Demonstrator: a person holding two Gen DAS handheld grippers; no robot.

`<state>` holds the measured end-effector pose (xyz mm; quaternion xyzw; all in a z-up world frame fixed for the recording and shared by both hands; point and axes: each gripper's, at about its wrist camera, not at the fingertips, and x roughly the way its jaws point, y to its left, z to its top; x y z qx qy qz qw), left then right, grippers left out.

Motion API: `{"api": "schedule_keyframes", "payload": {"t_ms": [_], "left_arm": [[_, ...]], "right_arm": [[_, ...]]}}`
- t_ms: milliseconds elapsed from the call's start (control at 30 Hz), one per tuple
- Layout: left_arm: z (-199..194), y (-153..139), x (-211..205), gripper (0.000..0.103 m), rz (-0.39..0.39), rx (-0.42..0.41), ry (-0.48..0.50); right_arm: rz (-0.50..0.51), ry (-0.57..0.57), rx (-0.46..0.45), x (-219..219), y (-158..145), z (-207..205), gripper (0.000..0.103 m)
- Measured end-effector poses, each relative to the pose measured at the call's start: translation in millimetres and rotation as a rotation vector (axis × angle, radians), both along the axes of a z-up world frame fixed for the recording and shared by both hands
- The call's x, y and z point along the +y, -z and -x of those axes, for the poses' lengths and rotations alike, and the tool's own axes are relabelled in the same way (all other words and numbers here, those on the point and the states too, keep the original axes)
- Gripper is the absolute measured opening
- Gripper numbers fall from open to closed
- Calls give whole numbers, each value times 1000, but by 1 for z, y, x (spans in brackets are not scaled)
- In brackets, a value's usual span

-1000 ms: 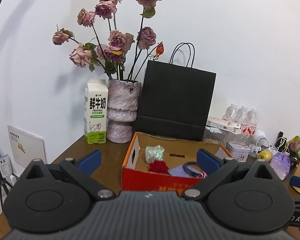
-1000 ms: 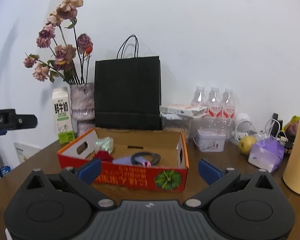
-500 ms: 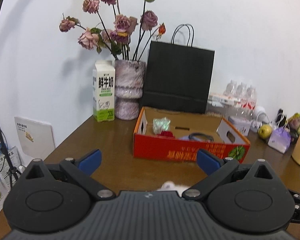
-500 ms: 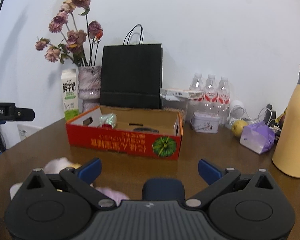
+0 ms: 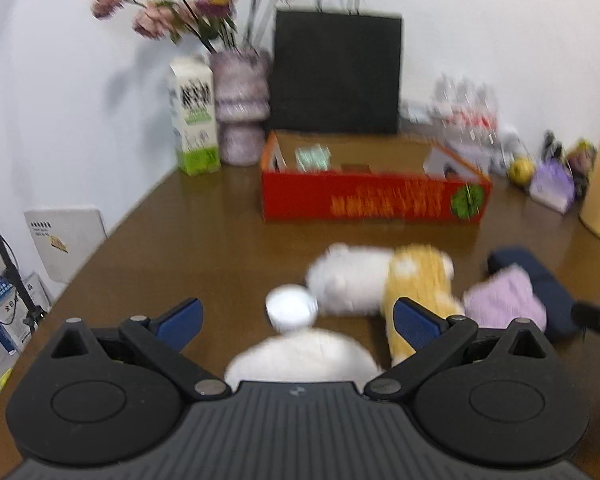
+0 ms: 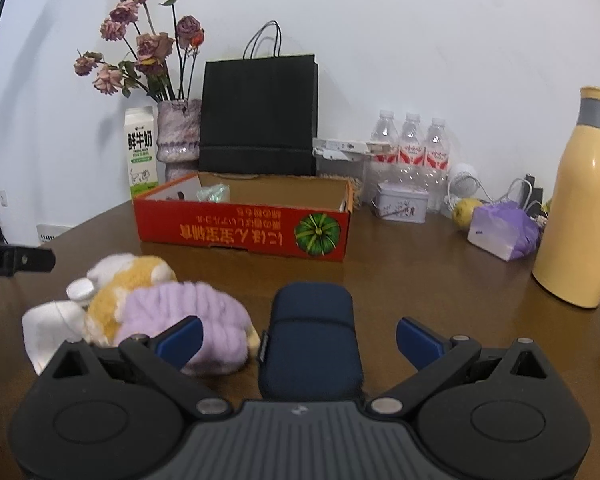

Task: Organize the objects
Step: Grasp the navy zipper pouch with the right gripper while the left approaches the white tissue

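Observation:
A red cardboard box [image 5: 374, 199] [image 6: 242, 234] sits open-topped mid-table with a greenish packet [image 6: 213, 192] inside. In front of it lie a white and yellow plush toy [image 5: 380, 276] [image 6: 134, 280], a lilac fluffy cloth [image 5: 504, 300] [image 6: 204, 316], a navy pouch [image 6: 310, 338] [image 5: 540, 284] and a white bottle with a round cap [image 5: 292, 308] [image 6: 54, 326]. My left gripper [image 5: 296, 320] is open above the white bottle. My right gripper [image 6: 300, 338] is open, its fingers standing either side of the navy pouch without touching it.
Along the wall stand a milk carton [image 6: 141, 146], a vase of dried roses [image 6: 179, 136], a black paper bag [image 6: 258, 114], water bottles [image 6: 410, 144] and a small tin [image 6: 400, 202]. A yellow flask [image 6: 578, 208], purple packet [image 6: 504, 232] and apple [image 6: 466, 207] crowd the right.
Both grippers have pulled back from the box and tipped down toward the near table, bringing the plush toy, lilac cloth, navy pouch and white bottle into view. The left wrist view is motion-blurred.

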<state>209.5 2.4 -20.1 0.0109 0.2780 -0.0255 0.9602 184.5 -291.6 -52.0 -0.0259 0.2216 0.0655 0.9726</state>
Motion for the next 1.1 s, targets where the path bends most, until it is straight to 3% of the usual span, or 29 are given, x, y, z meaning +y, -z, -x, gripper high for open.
{"api": "schedule_keyframes", "payload": {"t_ms": [200,433,733,867,1000,1033,1067,1100], "left_arm": [[-1,18,-4,103,-8,76,2],[-14,30,-3,103,32,122,-92],[-14,26,10,103,65,99,-171],[-14,25,13,103,75,98,-180],[-15,24,13,103,73,97,-179],[-16,24,12,103,71,96,-176],[-18,24,11,103,69,99,-174],[-20,25,9,103,65,104,-174]], "right_arm": [[6,25,38,-11,12,3,103],[47,17,95,-15,19,-11,103],[53,-8,169,-12,12,-75,103],[39,-2,221,-6,24,-107,101],[-30,-6,251,-12,36,-115,94],[-26,-12,245,-11,36,-114,89],[-27,-27,232,-11,35,-110,74],[-23,-33,221,-10,35,-107,69]]}}
